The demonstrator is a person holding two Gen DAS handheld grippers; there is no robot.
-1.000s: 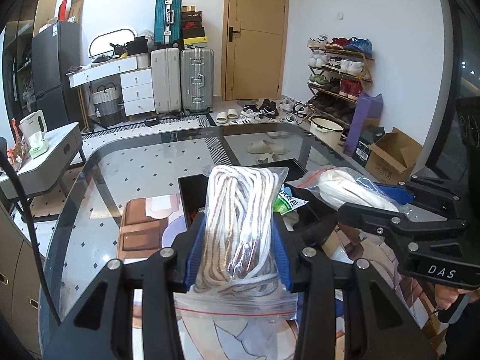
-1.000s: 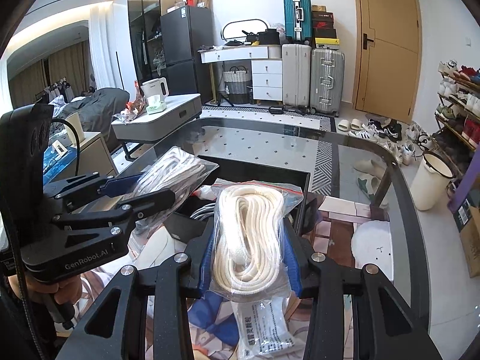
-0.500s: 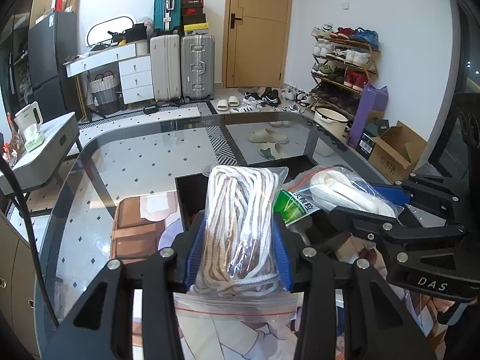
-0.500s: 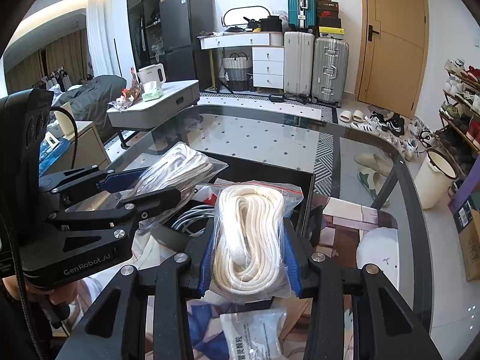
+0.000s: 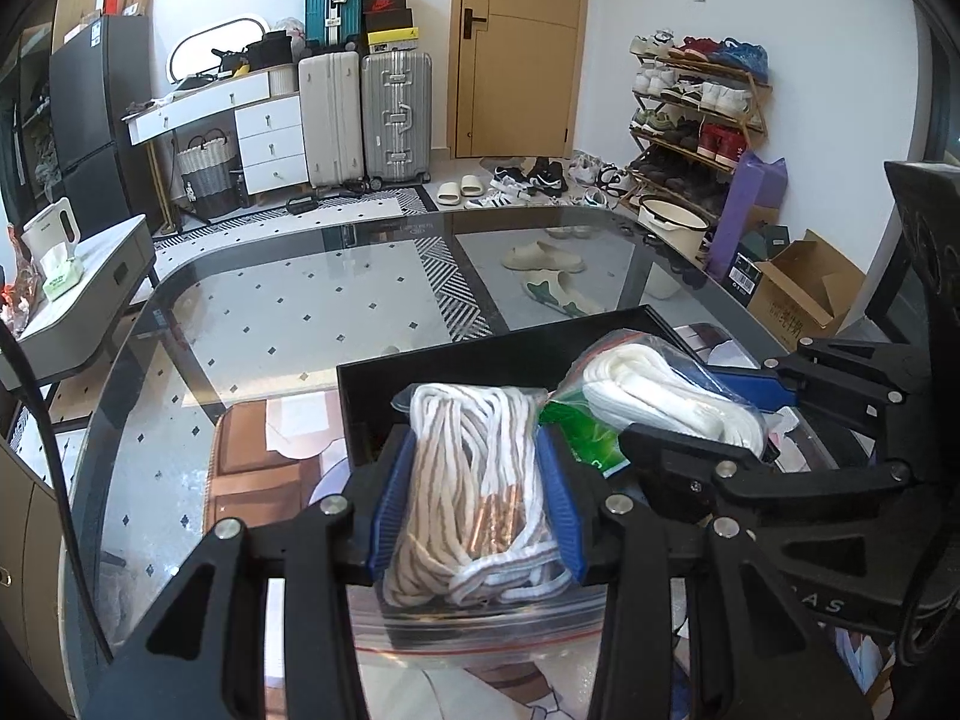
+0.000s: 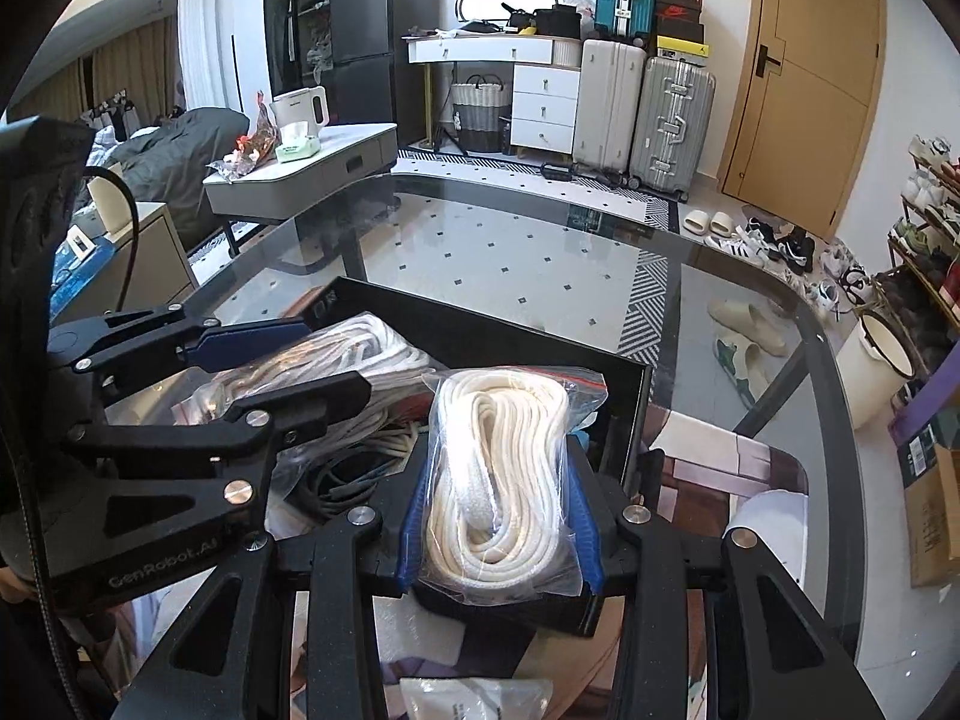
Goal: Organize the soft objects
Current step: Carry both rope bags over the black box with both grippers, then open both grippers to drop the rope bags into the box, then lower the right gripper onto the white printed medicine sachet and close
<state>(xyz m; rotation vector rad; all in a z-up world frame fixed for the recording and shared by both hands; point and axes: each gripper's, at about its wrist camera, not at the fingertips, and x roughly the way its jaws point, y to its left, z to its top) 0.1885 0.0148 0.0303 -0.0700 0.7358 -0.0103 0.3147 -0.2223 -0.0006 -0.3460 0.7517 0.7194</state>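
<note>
Both tongs are carrying a bagged rope and both have drifted forward since a second ago, so the black tray is now sitting much closer under them than it was.

The left tongs [image 5: 477, 501] are pinching a clear zip bag of brown-and-white rope [image 5: 474, 492], blue pads [image 5: 384, 510] pressing in on both sides, same squeeze as before. The bag's zip end is hanging down below the pads toward the camera. Earlier this bag was covering most of the tray's inside in that view; now it's hovering over the near edge of the black tray [image 5: 456, 360] and more of the back wall is showing.

The right tongs [image 6: 501, 513] are clamping a clear bag of white rope [image 6: 501, 468], pads tight on both sides, grip unchanged. That bag is hanging over the near right corner of the tray [image 6: 480, 324], which has slid closer in the right wrist view.

In the left wrist view the right tongs [image 5: 714, 414] are showing up just to the right with their white rope bag [image 5: 666, 396], and a green packet [image 5: 585, 438] is sitting between the two bundles.

Inside the tray, in the right wrist view, grey and dark cables [image 6: 354, 456] are lying coiled under the left tongs [image 6: 300, 366].

The tray is resting on the glass worktop [image 6: 540, 240], partly on a printed mat [image 5: 264, 468]. A white labelled pouch [image 6: 474, 699] is lying on the worktop right below the right tongs.
</note>
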